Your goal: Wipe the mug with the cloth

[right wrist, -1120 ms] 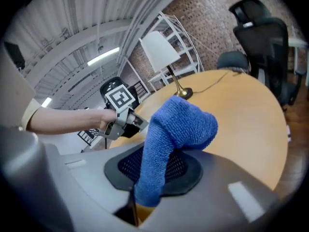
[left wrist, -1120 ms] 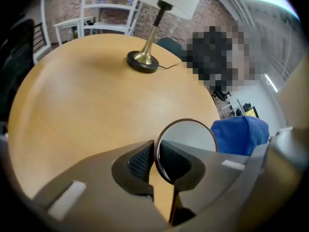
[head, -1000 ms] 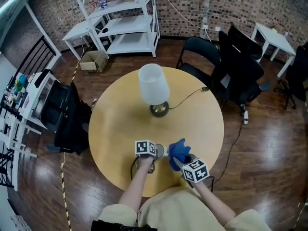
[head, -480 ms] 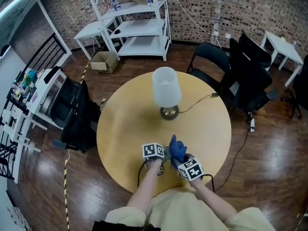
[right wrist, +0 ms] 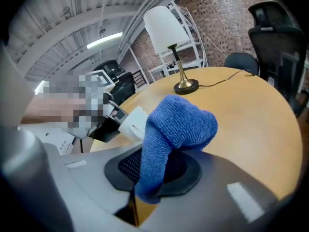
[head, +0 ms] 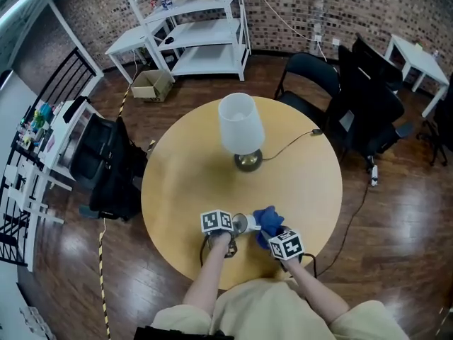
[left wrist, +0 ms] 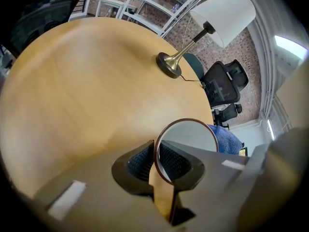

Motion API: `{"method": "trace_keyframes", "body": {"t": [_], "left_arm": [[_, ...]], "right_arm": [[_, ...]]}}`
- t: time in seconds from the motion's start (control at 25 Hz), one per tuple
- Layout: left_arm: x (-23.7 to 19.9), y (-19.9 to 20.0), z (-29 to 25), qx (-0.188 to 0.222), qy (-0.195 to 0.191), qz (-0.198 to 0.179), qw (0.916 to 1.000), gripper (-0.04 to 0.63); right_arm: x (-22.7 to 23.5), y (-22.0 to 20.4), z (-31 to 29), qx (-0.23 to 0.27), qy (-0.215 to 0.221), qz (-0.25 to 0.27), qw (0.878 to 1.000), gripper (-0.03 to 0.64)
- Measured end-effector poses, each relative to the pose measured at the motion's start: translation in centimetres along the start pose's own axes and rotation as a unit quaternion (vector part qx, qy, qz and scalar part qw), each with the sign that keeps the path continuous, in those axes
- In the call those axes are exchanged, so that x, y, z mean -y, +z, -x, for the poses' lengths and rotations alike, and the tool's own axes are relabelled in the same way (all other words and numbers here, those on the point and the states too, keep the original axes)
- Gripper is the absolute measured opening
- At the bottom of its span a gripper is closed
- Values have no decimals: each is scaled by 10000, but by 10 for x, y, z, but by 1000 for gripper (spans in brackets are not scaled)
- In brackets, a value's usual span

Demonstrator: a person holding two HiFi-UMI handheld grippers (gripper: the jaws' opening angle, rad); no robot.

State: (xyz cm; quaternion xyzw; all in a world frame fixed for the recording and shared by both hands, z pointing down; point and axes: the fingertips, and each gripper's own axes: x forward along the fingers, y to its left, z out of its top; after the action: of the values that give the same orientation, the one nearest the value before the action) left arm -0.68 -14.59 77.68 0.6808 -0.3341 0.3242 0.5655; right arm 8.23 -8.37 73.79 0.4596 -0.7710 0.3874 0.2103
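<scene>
While left gripper (left wrist: 157, 162) is clamped on the mug (left wrist: 189, 138) wall, one pad inside the rim and one outside, the mug sits tilted near the desk's (head: 185, 176) 6 o'clock edge; can't tell if it rests on the desk. Lamp (head: 239, 129) is at its 12. Right gripper (right wrist: 153, 170) pinches the blue cloth (right wrist: 176, 124), bunched at the mug's 3 o'clock, touching or just beside it.

Mug looks stiff, glazed, probably slippery and breakable. The rim pinch is a thin hold and may pivot under a push. Cloth is soft, light and floppy, best held low so a wad sticks out.

right gripper (right wrist: 152, 172): clamped on blue cloth (right wrist: 179, 124) | white mug (right wrist: 132, 123): just left of cloth | lamp (right wrist: 166, 25): on table (right wrist: 251, 115) beyond
</scene>
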Motion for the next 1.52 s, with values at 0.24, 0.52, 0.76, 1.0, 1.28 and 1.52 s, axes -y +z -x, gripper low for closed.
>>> {"method": "trace_keyframes", "body": {"t": [0.24, 0.52, 0.76, 1.0, 1.28, 1.52], "left_arm": [[0, -2, 0, -177, 77, -463, 9987, 29], [-2, 12, 9, -158, 458, -852, 9952, 28], [4, 6, 9, -109, 649, -924, 9935, 32], [25, 9, 3, 141, 459, -996, 9939, 83], [54, 50, 82, 1671, -200, -906, 9816, 223], [109, 104, 258, 4427, -48, -2070, 8725, 342]], "right_arm": [[-2, -18, -32, -631, 233, 388, 9970, 69], [-4, -21, -54, -995, 363, 753, 9915, 69], [26, -11, 0, -884, 9, 193, 9959, 71], [51, 41, 78, 470, -167, -43, 9987, 73], [19, 148, 140, 2019, -41, 677, 9771, 74], [-42, 253, 181, 3005, -122, 1800, 9366, 75]]}}
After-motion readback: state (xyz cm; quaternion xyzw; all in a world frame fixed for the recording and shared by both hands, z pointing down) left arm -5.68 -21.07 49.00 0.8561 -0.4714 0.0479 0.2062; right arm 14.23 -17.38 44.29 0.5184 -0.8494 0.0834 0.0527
